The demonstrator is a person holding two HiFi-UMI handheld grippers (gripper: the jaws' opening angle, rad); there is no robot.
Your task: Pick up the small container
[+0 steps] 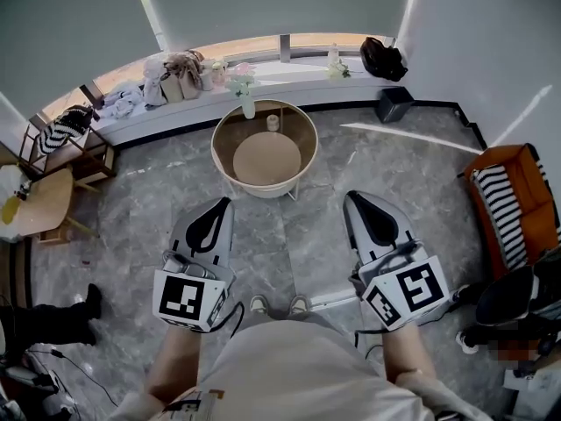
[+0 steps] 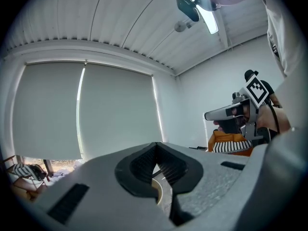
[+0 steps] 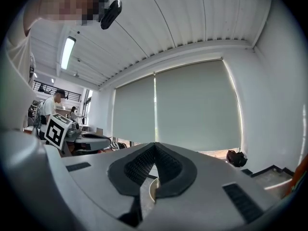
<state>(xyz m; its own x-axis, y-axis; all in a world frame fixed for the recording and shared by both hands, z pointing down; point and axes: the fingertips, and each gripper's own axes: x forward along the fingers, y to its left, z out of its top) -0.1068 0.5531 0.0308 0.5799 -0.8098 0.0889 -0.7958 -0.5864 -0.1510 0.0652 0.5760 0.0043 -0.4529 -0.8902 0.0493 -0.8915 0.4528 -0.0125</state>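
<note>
2 grippers are in our hands, held level and side by side over the grey marbled floor [image 1: 149, 191], both pointing at a round table [image 1: 313, 140] ahead of us. The left gripper [image 1: 224, 203] has its jaws pressed fully together with nothing between them, and its own view shows the ribbed pads meeting in 1 line. The right gripper [image 1: 350, 196] is the same: jaws closed tight, empty.

The small container [image 1: 273, 123] stands upright on the table's tan wooden bottom, inside the white rim, toward the far side. It looks like a short, pale cream cylinder; it is too small for us to make out a lid or any marking. Just to its left, at the far rim, stands a white vase [image 1: 248, 105] with pale flowers. The container touches neither the vase nor the rim, as far as we can tell.

Both grippers are well apart from the container, with open floor between their tips and the table. Behind the table runs a white window ledge [image 1: 298, 75] with 1 black bag [image 1: 382, 58] at its right end.
</note>
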